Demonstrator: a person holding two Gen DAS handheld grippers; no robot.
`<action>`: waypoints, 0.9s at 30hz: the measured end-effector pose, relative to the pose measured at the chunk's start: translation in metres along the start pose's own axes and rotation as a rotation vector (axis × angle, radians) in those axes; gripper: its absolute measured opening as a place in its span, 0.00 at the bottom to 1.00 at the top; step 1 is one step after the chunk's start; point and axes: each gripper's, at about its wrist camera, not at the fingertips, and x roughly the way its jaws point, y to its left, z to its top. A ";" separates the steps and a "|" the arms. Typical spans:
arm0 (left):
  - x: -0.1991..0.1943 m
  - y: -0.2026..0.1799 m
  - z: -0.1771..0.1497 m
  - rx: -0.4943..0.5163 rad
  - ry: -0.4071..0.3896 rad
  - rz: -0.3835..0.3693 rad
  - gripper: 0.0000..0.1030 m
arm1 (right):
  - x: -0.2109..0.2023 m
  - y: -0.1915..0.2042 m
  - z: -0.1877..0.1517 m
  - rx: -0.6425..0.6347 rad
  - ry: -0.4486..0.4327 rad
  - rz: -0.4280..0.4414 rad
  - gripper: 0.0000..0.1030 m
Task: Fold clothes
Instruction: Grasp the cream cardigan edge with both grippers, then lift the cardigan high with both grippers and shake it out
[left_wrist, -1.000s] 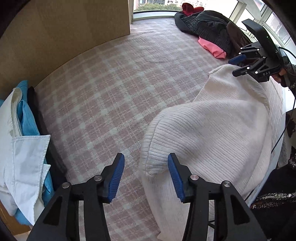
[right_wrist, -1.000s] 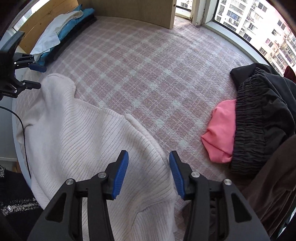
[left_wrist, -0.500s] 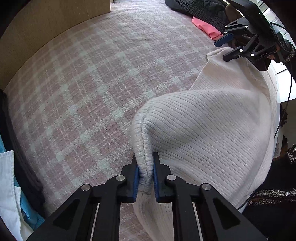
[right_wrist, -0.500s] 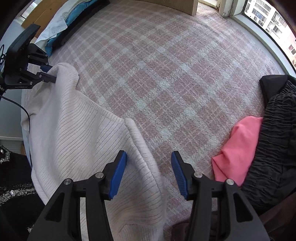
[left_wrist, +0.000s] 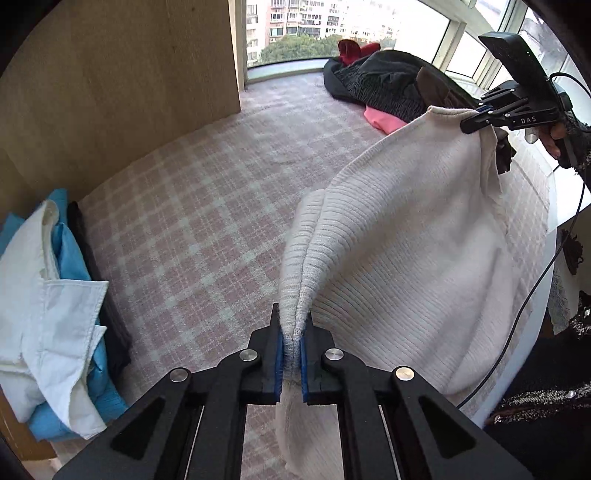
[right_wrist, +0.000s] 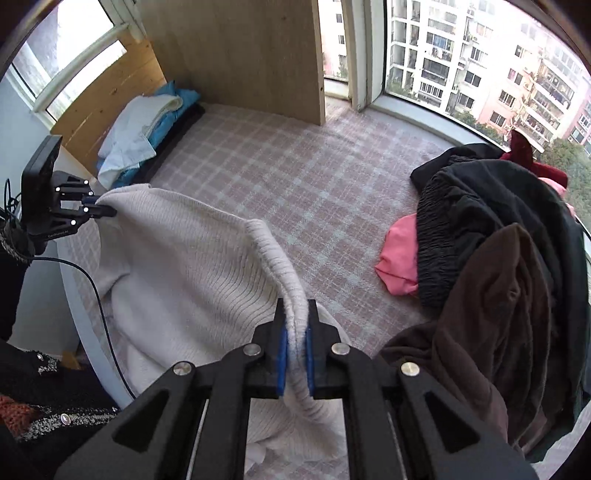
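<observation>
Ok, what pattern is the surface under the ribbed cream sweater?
Pink-and-white plaid surface, clearest in the right wrist view.

This is a home, most likely a bedroom in a high-rise flat. A bed covered by a pink and white checked blanket (right_wrist: 303, 177) fills the space beside a curved bay window (right_wrist: 461, 62), through which apartment blocks (right_wrist: 532, 74) show outside. A light wooden panel (left_wrist: 122, 85) stands at the bed's edge. Household laundry lies about: a folded stack of white and blue garments (left_wrist: 48, 295) at one side, a loose heap of dark clothes (right_wrist: 495, 236) with a pink piece (right_wrist: 399, 258) at the other.
</observation>
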 end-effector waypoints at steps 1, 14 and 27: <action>-0.022 -0.004 0.001 0.015 -0.043 0.022 0.05 | -0.025 0.012 0.000 0.008 -0.051 -0.022 0.07; -0.275 -0.046 0.045 0.359 -0.485 0.244 0.06 | -0.317 0.156 -0.034 0.018 -0.545 -0.383 0.07; -0.456 -0.164 -0.005 0.371 -0.678 0.578 0.06 | -0.462 0.229 -0.099 -0.130 -0.746 -0.441 0.07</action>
